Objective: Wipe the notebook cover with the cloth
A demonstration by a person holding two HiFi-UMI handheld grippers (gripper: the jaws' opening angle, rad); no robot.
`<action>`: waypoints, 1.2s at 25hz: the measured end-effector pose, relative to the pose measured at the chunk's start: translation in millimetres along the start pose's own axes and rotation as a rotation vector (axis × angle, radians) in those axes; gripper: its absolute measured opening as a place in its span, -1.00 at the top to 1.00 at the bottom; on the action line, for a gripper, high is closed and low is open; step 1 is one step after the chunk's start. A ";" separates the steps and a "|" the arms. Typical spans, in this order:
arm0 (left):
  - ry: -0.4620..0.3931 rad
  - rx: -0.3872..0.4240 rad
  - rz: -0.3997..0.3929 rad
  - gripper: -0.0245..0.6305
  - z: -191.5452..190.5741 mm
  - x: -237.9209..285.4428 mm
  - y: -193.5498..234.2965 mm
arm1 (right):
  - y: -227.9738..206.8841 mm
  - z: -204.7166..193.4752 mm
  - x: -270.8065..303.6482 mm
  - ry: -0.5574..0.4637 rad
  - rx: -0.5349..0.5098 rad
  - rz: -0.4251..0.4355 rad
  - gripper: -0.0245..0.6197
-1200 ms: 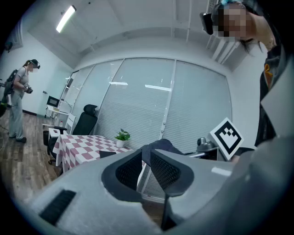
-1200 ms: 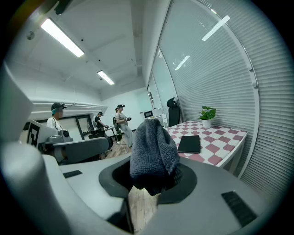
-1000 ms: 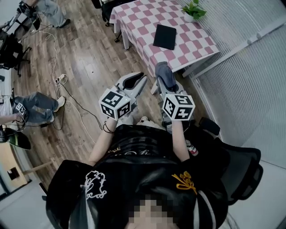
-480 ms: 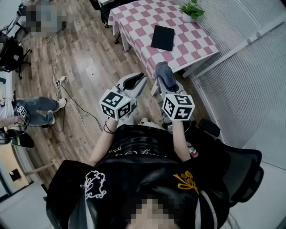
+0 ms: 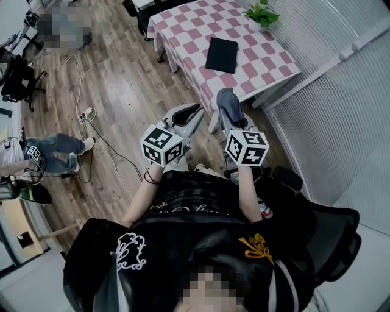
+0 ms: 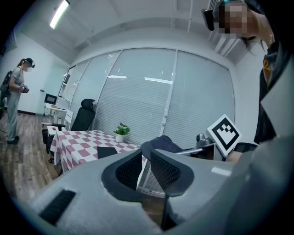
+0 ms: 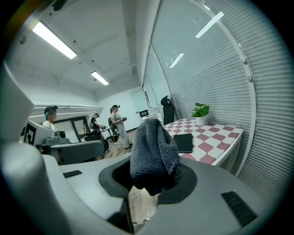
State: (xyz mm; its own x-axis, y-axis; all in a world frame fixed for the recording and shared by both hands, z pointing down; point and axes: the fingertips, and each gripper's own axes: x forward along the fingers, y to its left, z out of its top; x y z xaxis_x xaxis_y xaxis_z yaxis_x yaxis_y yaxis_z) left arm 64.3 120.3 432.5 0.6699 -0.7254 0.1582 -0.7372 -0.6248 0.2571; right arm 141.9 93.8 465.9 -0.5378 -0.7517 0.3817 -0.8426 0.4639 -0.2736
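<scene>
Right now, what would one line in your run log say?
stage: pre-wipe | right gripper: shut on cloth | left gripper: open, empty | notebook: flat on checkered table, untouched

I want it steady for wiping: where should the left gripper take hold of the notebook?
The notebook lies flat on the table, so only its thin edges offer a pinch. Probably take its near left corner, coming from the near side; that leaves the cover free for the cloth.

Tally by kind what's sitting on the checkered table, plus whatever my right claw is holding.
Black notebook: 1
Potted plant: 1
Gray cloth: 1
Total: 3
</scene>
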 end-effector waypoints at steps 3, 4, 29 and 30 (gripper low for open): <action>0.009 -0.001 0.005 0.76 -0.6 4.9 9.5 | -4.3 -0.1 11.7 0.011 0.009 0.000 0.62; 0.013 -0.002 0.007 0.76 -1.0 6.4 14.4 | -4.9 0.1 16.6 0.014 0.010 0.000 0.62; 0.140 -0.017 -0.219 0.76 39.7 118.0 256.3 | -66.2 77.8 248.4 0.082 0.129 -0.259 0.62; 0.152 -0.020 -0.234 0.76 37.3 121.4 262.5 | -71.5 78.9 256.3 0.087 0.139 -0.270 0.62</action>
State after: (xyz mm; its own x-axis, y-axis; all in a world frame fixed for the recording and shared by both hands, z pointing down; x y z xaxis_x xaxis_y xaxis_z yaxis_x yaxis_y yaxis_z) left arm -51.1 -142.6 483.6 0.8283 -0.5094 0.2334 -0.5602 -0.7632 0.3220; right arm 66.5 -169.0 513.6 -0.3007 -0.7931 0.5296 -0.9466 0.1803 -0.2675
